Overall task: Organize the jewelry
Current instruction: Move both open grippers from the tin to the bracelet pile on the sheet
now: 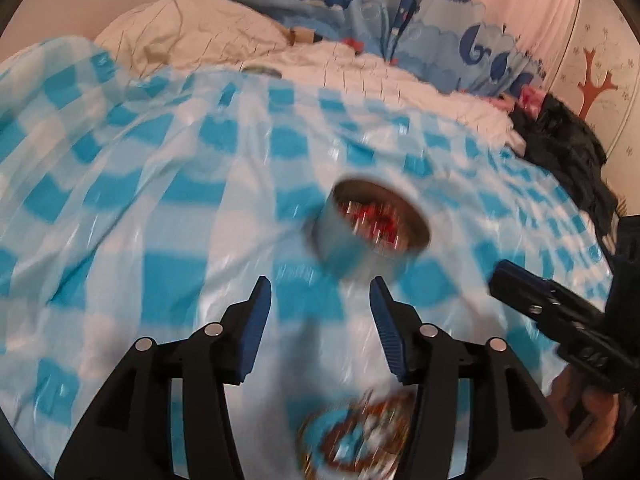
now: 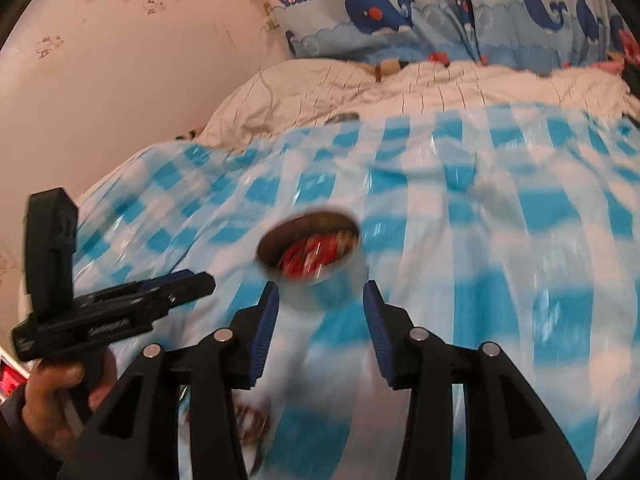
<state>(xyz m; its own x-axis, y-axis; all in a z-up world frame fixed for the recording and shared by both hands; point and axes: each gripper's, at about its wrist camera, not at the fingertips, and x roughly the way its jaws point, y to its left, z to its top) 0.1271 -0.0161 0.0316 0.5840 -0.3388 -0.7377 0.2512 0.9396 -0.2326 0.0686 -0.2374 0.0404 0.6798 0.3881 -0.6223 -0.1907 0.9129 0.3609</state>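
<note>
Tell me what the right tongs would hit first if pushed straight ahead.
Most likely the round tin holding red jewelry: it sits just beyond the open right tongs, on the checkered cloth. Motion blur leaves depth uncertain.

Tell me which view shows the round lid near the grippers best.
Left wrist view: the patterned round lid lies between and below the left hand-held gripper, mostly visible though blurred. The right wrist view shows only a sliver behind the right hand-held gripper.

Blue-and-white checked cloth (image 1: pixel 160 184); silver tin (image 1: pixel 340 248) with red contents (image 2: pixel 316 258); cream bedding (image 2: pixel 360 88) with thin dark lines; pale blue curtain (image 2: pixel 440 12) printed with navy whales; pink wall (image 2: pixel 140 60).
</note>
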